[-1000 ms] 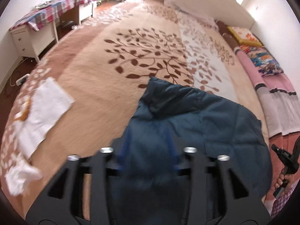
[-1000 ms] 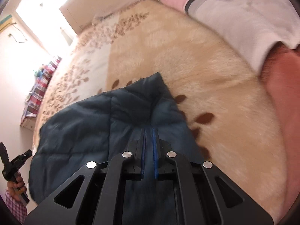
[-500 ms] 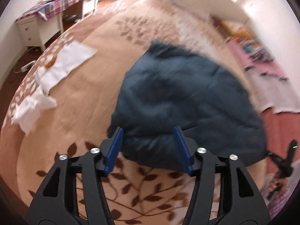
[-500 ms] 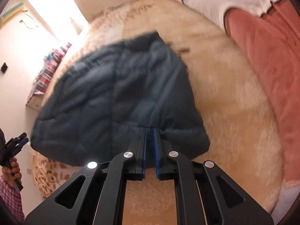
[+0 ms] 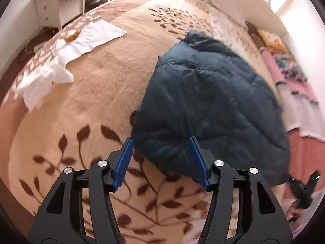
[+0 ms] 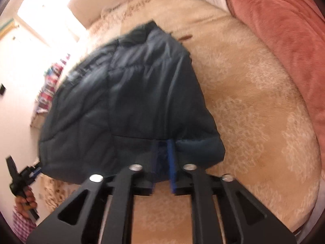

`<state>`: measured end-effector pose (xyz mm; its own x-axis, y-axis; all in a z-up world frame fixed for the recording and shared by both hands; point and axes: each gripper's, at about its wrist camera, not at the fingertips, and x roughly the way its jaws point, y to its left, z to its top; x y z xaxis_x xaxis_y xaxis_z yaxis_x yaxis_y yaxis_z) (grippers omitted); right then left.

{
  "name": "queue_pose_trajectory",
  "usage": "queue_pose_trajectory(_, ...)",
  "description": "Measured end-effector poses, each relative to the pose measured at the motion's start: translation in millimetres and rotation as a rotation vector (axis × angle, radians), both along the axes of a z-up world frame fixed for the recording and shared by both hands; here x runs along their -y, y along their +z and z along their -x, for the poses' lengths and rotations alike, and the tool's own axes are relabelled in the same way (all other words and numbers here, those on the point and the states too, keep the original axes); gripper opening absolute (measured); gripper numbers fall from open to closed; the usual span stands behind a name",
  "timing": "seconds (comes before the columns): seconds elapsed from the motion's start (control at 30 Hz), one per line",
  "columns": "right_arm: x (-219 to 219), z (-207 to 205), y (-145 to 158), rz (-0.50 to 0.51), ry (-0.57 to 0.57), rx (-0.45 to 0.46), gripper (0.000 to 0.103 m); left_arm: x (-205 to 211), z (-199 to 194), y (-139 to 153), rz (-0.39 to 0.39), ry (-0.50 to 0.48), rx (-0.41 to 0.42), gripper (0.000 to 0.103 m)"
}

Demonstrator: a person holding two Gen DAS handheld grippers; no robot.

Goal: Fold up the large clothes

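Observation:
A dark blue padded jacket [image 5: 207, 105] lies folded on the beige leaf-patterned bedspread [image 5: 97, 93]. My left gripper [image 5: 160, 160] is open, its blue pads either side of the jacket's near edge, not gripping it. In the right wrist view the jacket [image 6: 130, 101] fills the middle, and my right gripper [image 6: 163, 158] has its blue pads close together at the jacket's near hem, slightly parted; the frame is blurred and I cannot tell whether cloth is still pinched. The right gripper also shows in the left wrist view [image 5: 302, 187], and the left gripper in the right wrist view [image 6: 22, 179].
White cloths [image 5: 67, 46] lie on the bedspread to the left. A white desk [image 5: 59, 10] with a checked cover stands beyond the bed. A pink and white blanket [image 5: 298, 93] and a red blanket [image 6: 284, 30] lie along the right side.
Both grippers pulled back toward the near edge of the jacket, which now lies folded. The left gripper let go of it and stands open. The right pads have begun to part.

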<state>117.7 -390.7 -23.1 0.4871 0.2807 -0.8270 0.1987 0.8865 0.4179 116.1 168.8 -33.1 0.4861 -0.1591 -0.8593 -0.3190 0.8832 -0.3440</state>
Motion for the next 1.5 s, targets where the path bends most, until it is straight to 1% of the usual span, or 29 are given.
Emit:
queue_pose_trajectory(0.03, 4, 7, 6, -0.014, -0.018, 0.024, 0.051, -3, 7, 2, 0.037, 0.012, 0.01, 0.063)
queue_pose_trajectory(0.07, 8, 16, 12, -0.022, -0.041, 0.048, 0.059, -5, 15, 3, 0.073, 0.027, 0.017, 0.065)
queue_pose_trajectory(0.1, 10, 23, 16, -0.026, -0.059, 0.064, 0.065, -5, 22, 3, 0.103, 0.038, 0.024, 0.069)
queue_pose_trajectory(0.13, 14, 29, 19, -0.042, -0.075, 0.08, 0.067, -5, 27, 2, 0.133, 0.047, 0.029, 0.071)
queue_pose_trajectory(0.17, 19, 36, 20, -0.081, -0.088, 0.082, 0.069, -7, 33, -2, 0.179, 0.064, 0.03, 0.071)
queue_pose_trajectory(0.23, 26, 41, 16, -0.156, -0.122, 0.069, 0.078, -7, 39, -11, 0.253, 0.086, 0.021, 0.075)
queue_pose_trajectory(0.27, 28, 41, 13, -0.188, -0.136, 0.065, 0.079, -7, 40, -17, 0.283, 0.099, 0.013, 0.075)
queue_pose_trajectory(0.33, 31, 39, 3, -0.263, -0.164, 0.039, 0.081, -6, 41, -26, 0.316, 0.134, -0.001, 0.076)
queue_pose_trajectory(0.43, 29, 37, -11, -0.333, -0.209, 0.005, 0.081, -5, 39, -38, 0.389, 0.177, 0.002, 0.079)
queue_pose_trajectory(0.5, 26, 32, -19, -0.363, -0.221, -0.01, 0.081, -4, 33, -42, 0.412, 0.206, 0.012, 0.081)
queue_pose_trajectory(0.6, 20, 23, -28, -0.4, -0.236, -0.026, 0.081, -5, 22, -51, 0.416, 0.247, 0.014, 0.082)
queue_pose_trajectory(0.63, 18, 19, -31, -0.409, -0.24, -0.028, 0.081, -6, 17, -55, 0.43, 0.26, 0.007, 0.082)
queue_pose_trajectory(0.77, 13, 5, -40, -0.419, -0.275, -0.034, 0.083, -3, 4, -70, 0.518, 0.294, -0.008, 0.082)
queue_pose_trajectory(0.83, 13, 5, -44, -0.424, -0.294, -0.036, 0.083, 0, -3, -76, 0.571, 0.308, 0.006, 0.082)
queue_pose_trajectory(0.87, 13, 4, -45, -0.433, -0.308, -0.036, 0.083, 1, -6, -78, 0.586, 0.322, 0.013, 0.082)
queue_pose_trajectory(0.9, 14, 2, -47, -0.447, -0.322, -0.032, 0.082, 3, -8, -79, 0.591, 0.337, 0.02, 0.078)
queue_pose_trajectory(0.93, 15, 1, -49, -0.45, -0.333, -0.032, 0.074, 4, -8, -80, 0.592, 0.346, 0.025, 0.068)
queue_pose_trajectory(0.97, 16, 0, -51, -0.441, -0.342, -0.041, 0.068, 5, -10, -80, 0.595, 0.357, 0.023, 0.063)
queue_pose_trajectory(1.0, 17, 0, -53, -0.438, -0.349, -0.05, 0.059, 5, -11, -79, 0.597, 0.359, 0.028, 0.051)
queue_pose_trajectory(1.03, 19, 0, -55, -0.454, -0.353, -0.046, 0.049, 5, -11, -76, 0.592, 0.355, 0.04, 0.036)
queue_pose_trajectory(1.07, 22, 2, -56, -0.476, -0.356, -0.035, 0.044, 8, -11, -69, 0.569, 0.33, 0.061, 0.03)
queue_pose_trajectory(1.1, 25, 3, -56, -0.49, -0.354, -0.024, 0.036, 11, -10, -61, 0.536, 0.307, 0.077, 0.022)
queue_pose_trajectory(1.13, 26, 5, -55, -0.499, -0.349, -0.01, 0.03, 14, -8, -53, 0.505, 0.29, 0.091, 0.019)
queue_pose_trajectory(1.17, 26, 6, -52, -0.493, -0.337, 0.005, 0.027, 18, -6, -45, 0.466, 0.269, 0.104, 0.017)
queue_pose_trajectory(1.23, 24, 10, -42, -0.452, -0.312, 0.021, 0.022, 23, -2, -32, 0.421, 0.241, 0.12, 0.015)
queue_pose_trajectory(1.37, 24, 24, -26, -0.434, -0.286, 0.052, 0.02, 19, 17, -15, 0.422, 0.188, 0.137, 0.015)
queue_pose_trajectory(1.47, 23, 41, -17, -0.42, -0.257, 0.046, 0.02, 11, 40, -14, 0.423, 0.161, 0.123, 0.015)
queue_pose_trajectory(1.5, 22, 50, -16, -0.414, -0.246, 0.037, 0.02, 8, 53, -14, 0.425, 0.153, 0.115, 0.015)
